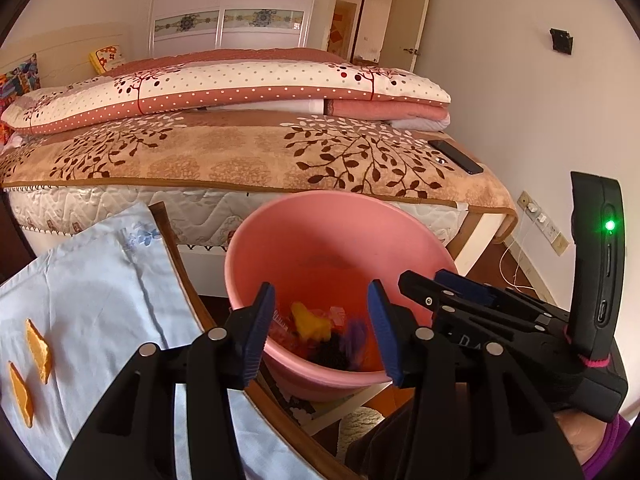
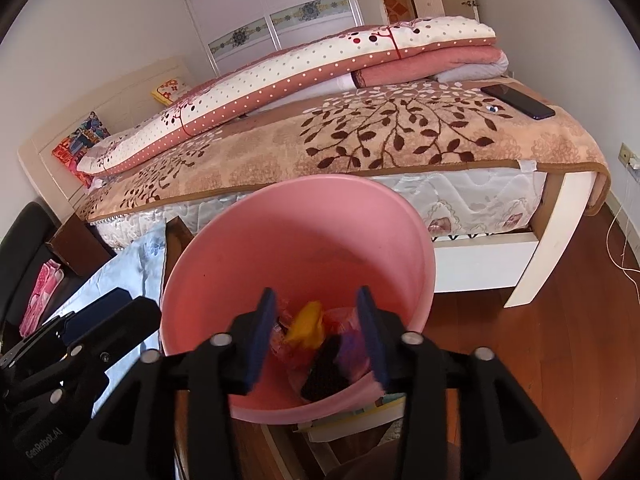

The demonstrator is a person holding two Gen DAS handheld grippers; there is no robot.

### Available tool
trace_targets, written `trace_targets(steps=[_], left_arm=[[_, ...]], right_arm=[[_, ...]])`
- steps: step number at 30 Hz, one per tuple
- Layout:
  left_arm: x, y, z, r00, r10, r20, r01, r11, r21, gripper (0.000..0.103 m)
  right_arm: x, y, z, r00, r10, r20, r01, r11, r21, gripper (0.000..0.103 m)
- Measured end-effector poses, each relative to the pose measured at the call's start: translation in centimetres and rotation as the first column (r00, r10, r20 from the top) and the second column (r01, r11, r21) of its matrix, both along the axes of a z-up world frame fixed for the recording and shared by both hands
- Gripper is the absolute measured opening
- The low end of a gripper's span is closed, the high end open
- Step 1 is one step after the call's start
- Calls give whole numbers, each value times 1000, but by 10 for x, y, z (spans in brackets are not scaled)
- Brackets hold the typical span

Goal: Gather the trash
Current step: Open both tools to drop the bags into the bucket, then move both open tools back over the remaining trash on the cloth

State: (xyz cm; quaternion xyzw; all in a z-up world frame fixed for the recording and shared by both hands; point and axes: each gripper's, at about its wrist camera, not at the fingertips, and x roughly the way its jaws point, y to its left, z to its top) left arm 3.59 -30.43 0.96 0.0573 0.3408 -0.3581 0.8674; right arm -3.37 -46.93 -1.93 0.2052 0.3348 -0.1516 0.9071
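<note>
A pink bin (image 1: 320, 248) (image 2: 296, 240) stands beside the table, in front of the bed. Inside lie mixed scraps of trash (image 1: 320, 332) (image 2: 320, 340): yellow, purple, black and pink pieces. My left gripper (image 1: 322, 328) is open and empty above the bin's mouth. My right gripper (image 2: 316, 332) is open and empty above the bin; it also shows in the left wrist view (image 1: 460, 292) at the bin's right rim. Two orange peel pieces (image 1: 38, 350) (image 1: 20, 394) lie on the light blue cloth (image 1: 100, 300) on the table at left.
A bed (image 1: 240, 152) (image 2: 360, 140) with folded quilts runs behind the bin; a black phone (image 1: 456, 156) (image 2: 518, 102) lies on its corner. A wooden table edge (image 1: 176, 252) borders the cloth. Cables and wall sockets (image 1: 540, 220) sit at right over the wooden floor (image 2: 540, 320).
</note>
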Motion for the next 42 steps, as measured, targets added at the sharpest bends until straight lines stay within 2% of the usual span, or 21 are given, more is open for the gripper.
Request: trace_targets(steps=[19, 28, 42], left_arm=[[-15, 55, 16, 995, 102, 7, -102, 993, -52, 49], [-22, 88, 12, 982, 184, 33, -184, 983, -23, 49], [-36, 126, 4, 965, 259, 48, -260, 965, 18, 49]], right_arm=[[-11, 38, 16, 996, 79, 39, -79, 997, -16, 44], [-15, 65, 19, 990, 132, 47, -131, 991, -23, 44], [-17, 102, 20, 976, 213, 42, -211, 977, -33, 44]])
